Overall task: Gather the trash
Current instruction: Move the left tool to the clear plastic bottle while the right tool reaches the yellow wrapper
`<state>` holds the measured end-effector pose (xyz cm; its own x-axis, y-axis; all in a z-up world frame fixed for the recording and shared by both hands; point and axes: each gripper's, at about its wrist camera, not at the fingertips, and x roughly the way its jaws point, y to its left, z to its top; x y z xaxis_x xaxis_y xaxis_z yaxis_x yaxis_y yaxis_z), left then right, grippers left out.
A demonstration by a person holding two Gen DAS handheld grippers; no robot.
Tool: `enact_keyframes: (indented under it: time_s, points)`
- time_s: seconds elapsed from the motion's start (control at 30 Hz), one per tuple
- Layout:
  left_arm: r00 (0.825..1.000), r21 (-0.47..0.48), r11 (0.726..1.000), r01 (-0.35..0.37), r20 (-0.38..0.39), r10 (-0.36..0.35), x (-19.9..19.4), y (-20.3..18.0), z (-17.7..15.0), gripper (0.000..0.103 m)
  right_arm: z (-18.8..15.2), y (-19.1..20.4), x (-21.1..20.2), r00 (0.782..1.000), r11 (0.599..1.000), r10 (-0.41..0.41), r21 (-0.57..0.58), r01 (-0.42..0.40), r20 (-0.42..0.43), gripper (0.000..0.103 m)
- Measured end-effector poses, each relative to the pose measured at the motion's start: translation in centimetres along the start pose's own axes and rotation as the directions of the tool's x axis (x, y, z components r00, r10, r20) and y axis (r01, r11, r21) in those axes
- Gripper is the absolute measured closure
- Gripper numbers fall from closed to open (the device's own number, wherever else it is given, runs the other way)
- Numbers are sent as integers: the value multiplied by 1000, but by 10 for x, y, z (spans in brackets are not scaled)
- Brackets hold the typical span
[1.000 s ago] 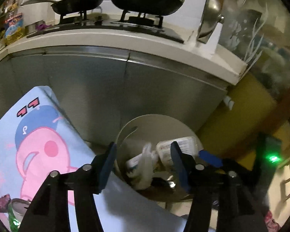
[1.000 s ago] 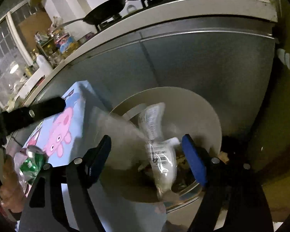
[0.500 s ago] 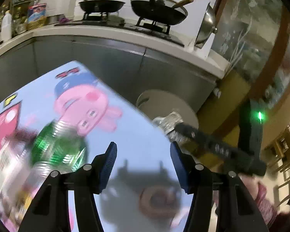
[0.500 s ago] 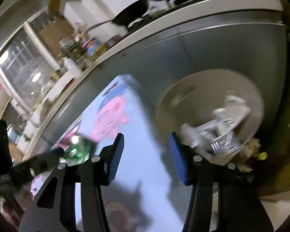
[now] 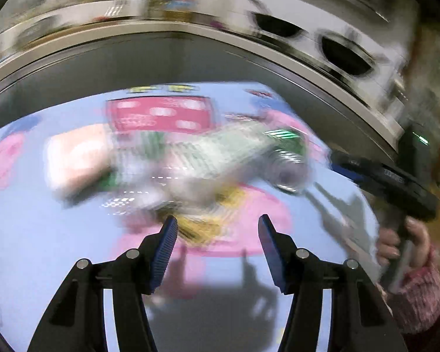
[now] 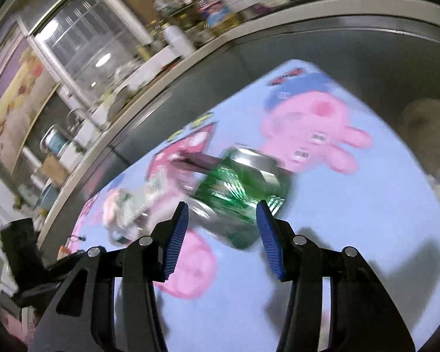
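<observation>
While both views smear, I see a pale blue cartoon-pig cloth (image 6: 352, 234) covering the table beside grey cabinet fronts (image 6: 366, 64). My left gripper (image 5: 217, 231) is spread, empty, above a blurred litter heap (image 5: 190, 164) mid-cloth. My right gripper (image 6: 221, 220) is parted, the green can (image 6: 240, 193) beyond its tips; bare cloth stretches toward the right edge.

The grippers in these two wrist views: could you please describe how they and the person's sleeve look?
Both the left gripper and the right gripper have black angular arms with silver rivets and blue ribbed pads. In the left view the right tool's black body bears a small green light. The sleeve is a mottled pink knit.
</observation>
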<state>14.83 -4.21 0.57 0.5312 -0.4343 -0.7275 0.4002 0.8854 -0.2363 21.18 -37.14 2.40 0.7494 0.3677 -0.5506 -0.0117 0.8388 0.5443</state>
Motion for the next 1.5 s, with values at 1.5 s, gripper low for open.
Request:
enact_keyframes:
  time_s: [1.5]
  points:
    - [973,-7,975,-224,-58,223,-92,99,-90,20,-78,103,49,953,980,181,-42,-196,-242,53]
